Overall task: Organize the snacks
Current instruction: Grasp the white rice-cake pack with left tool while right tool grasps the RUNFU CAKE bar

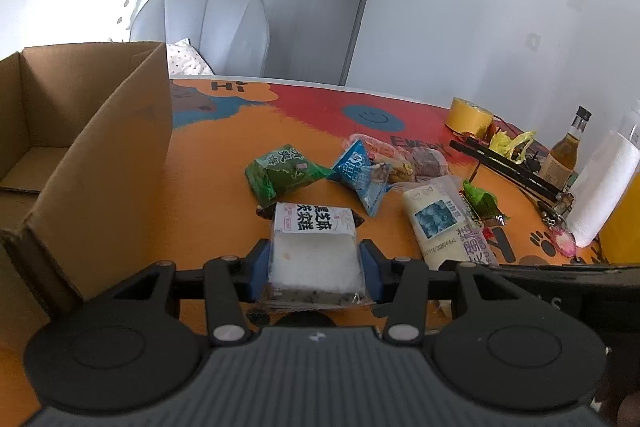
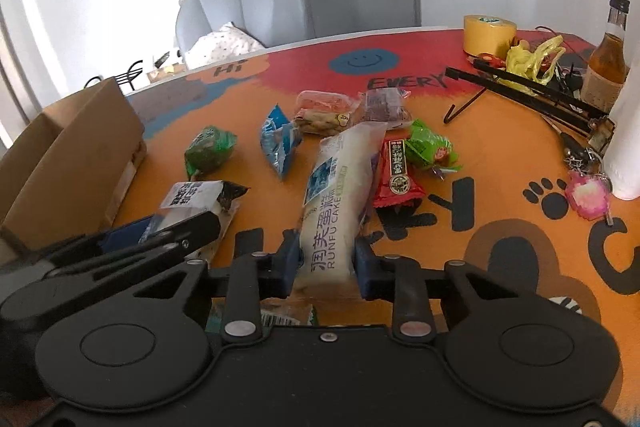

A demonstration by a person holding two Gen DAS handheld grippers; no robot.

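My left gripper point(image 1: 315, 267) is shut on a square white cake packet point(image 1: 312, 239) with black print, its blue pads pressing both sides just above the orange table. In the right wrist view my right gripper point(image 2: 326, 267) is shut on the near end of a long white Runfu cake packet point(image 2: 340, 187), which lies lengthwise away from me. The left gripper's fingers point(image 2: 160, 231) show at that view's left. Loose snacks lie beyond: a green packet point(image 1: 284, 171), a blue packet point(image 1: 360, 175), a red packet point(image 2: 396, 175), a bright green one point(image 2: 430, 147). An open cardboard box point(image 1: 100, 167) stands at the left.
At the table's right stand a yellow tape roll point(image 1: 468, 115), a brown bottle point(image 1: 564, 151), a paper towel roll point(image 1: 604, 187), a black folding stand point(image 1: 508, 163) and keys with a pink charm point(image 2: 586, 195). A grey chair point(image 1: 208, 27) sits behind the table.
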